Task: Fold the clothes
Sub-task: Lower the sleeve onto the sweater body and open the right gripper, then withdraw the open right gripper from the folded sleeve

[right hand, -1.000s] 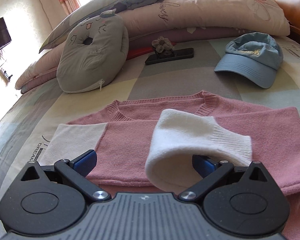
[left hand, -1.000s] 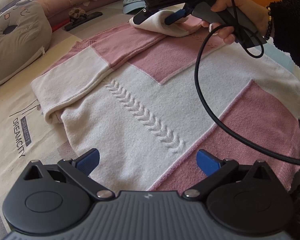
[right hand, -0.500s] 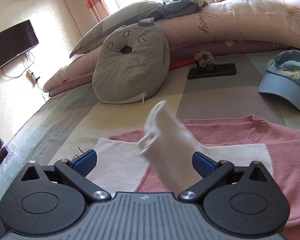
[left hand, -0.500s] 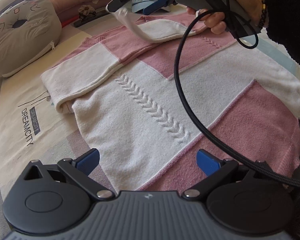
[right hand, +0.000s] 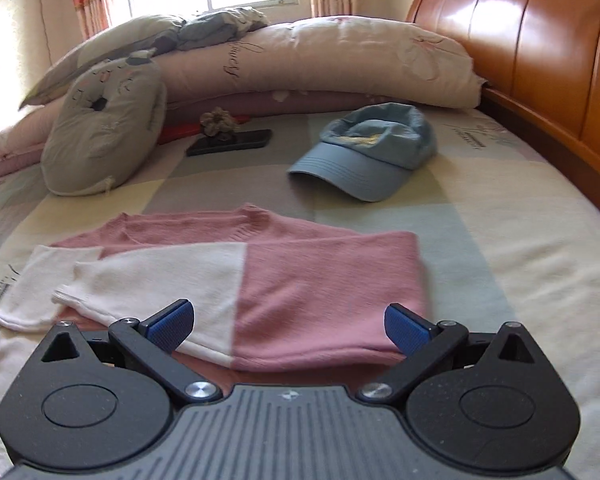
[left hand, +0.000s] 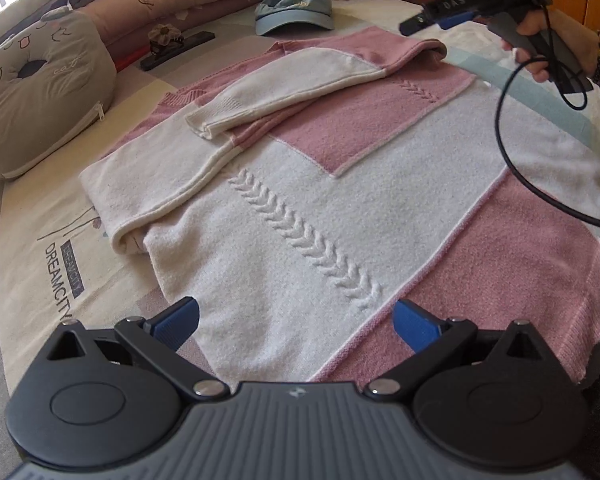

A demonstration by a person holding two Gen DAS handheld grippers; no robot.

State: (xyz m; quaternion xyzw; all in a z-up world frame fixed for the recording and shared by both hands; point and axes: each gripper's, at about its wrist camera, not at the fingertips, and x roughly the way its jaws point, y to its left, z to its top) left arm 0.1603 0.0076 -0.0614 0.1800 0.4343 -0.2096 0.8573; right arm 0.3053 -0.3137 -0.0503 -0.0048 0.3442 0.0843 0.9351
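Right gripper (right hand: 287, 326) hung with jaws spread and empty above the sweater (left hand: 340, 208), having let go of the right sleeve (right hand: 240, 292) it carried a second earlier; the sleeve, draped over one finger half a second before, now lay flat across the chest, cuff toward the left shoulder. Left gripper (left hand: 296, 322) hovered unclenched and empty over the hem at the bed's (right hand: 520, 240) near edge, where it had held all along. With the left sleeve (left hand: 148, 184) already turned in as well, both sleeves looked folded, and the job seemed ready for the body fold, hem up toward collar.

From the left wrist, the whole garment showed: pink and white blocks, cable stitching down the middle, and the person's hand (left hand: 548, 44) gripping the right tool near the far right corner, its cable looping over the knit. The right wrist view, slightly blurred, caught only the collar end and the laid sleeve, but gave the clearer look at the cap (right hand: 368, 152), phone (right hand: 230, 142) and cushion (right hand: 104, 140) lying beyond, toward the headboard (right hand: 540, 52).
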